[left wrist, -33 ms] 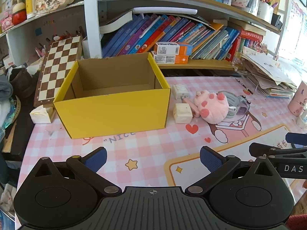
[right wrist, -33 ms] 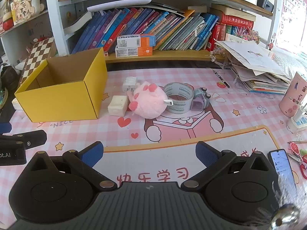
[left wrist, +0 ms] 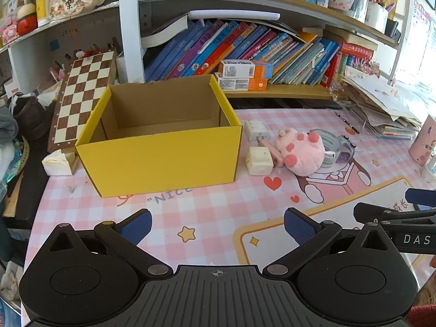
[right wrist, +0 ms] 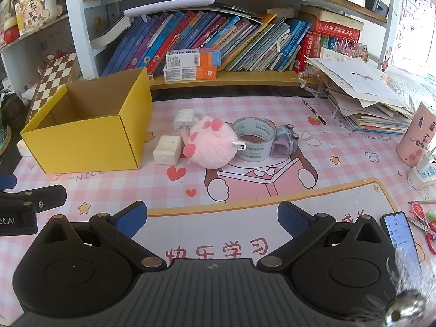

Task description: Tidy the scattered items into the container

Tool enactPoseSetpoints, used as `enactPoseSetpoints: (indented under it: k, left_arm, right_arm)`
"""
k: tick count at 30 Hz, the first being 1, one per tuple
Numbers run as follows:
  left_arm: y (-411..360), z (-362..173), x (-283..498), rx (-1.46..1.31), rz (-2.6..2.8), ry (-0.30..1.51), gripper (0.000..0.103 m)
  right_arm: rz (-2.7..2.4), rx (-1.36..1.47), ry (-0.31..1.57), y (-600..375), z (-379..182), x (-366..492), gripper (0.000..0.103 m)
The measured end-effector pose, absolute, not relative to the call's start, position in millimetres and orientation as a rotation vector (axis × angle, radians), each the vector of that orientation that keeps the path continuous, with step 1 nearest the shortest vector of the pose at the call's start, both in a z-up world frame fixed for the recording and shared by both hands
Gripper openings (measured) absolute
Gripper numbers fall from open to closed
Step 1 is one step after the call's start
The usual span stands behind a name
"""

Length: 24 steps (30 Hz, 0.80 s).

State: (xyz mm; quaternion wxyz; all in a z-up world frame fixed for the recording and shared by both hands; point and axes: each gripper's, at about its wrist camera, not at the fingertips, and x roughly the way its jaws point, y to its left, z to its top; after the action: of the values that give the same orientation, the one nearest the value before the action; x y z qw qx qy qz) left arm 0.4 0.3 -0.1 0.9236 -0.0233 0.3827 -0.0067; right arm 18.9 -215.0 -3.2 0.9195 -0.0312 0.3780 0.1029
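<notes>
Awaiting pickup: round pink plush toy (right wrist: 211, 145), cream block (right wrist: 166, 150), grey tape roll (right wrist: 253, 139) clustered just right of empty yellow cardboard box (left wrist: 163, 160) | left gripper (left wrist: 218, 224), right gripper (right wrist: 212, 218): spread wide, empty, hovering nearside, presumably pre-reach.

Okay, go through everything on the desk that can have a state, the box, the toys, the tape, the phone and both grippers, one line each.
Yellow cardboard box: open, upright, nothing visible inside.
Pink plush toy: outside box, against tape.
Grey tape roll: flat on its side.
Cream block: on mat beside box.
Black smartphone: screen lit.
Left gripper: open, holding nothing.
Right gripper: open, holding nothing.
</notes>
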Motion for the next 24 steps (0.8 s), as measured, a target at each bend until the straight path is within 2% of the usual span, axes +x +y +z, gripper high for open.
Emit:
enactPoseSetpoints:
  k: [24]
  left_arm:
    - [4.0, -2.1, 1.7, -0.049, -0.002, 0.784, 0.103]
  right_arm:
    - [0.222, -0.060, 0.786, -213.5, -5.6, 23.2, 0.103]
